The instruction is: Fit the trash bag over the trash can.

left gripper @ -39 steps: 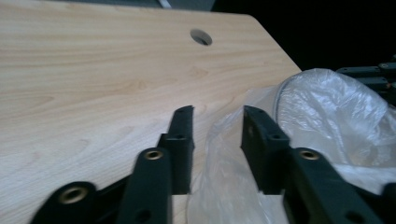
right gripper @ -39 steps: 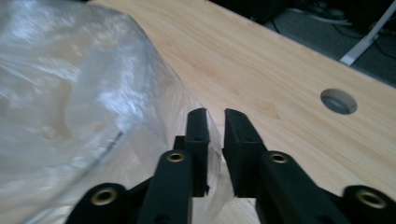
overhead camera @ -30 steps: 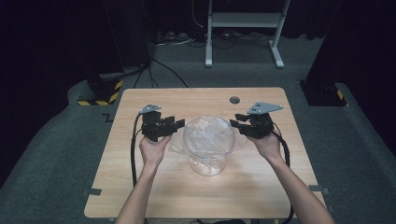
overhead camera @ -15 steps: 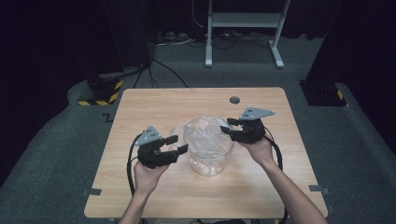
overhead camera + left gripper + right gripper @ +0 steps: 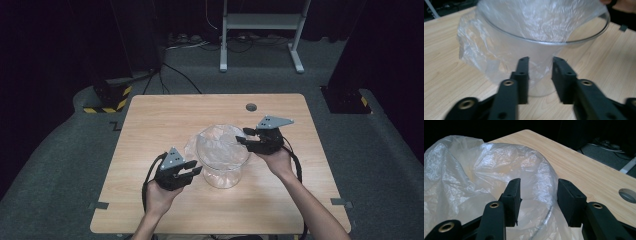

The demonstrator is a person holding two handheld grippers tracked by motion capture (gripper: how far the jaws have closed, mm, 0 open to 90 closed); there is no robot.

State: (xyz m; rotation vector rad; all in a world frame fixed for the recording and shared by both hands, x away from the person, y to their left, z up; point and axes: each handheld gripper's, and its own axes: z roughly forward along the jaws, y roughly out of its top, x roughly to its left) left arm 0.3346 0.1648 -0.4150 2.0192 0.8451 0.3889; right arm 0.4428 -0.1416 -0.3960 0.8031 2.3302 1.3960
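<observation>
Left gripper [image 5: 190,171] sits at lower centre-left of the high view, jaws apart with nothing between them, pointing at the lower side of a clear glass bowl [image 5: 222,167]; in the left gripper view the bowl [image 5: 564,42] rises just beyond the jaw tips, a thin plastic bag [image 5: 481,55] draped over its rim and down its outer wall; right gripper [image 5: 246,138] is right of centre in the high view, at the bowl's upper right rim, jaws also spread; in the right gripper view crinkled bag [image 5: 461,175] lies between and behind the tips, whether touching I cannot tell; the bowl stands mid-worktop [image 5: 165,115]; a round hole [image 5: 251,107] marks the worktop's upper right.
</observation>
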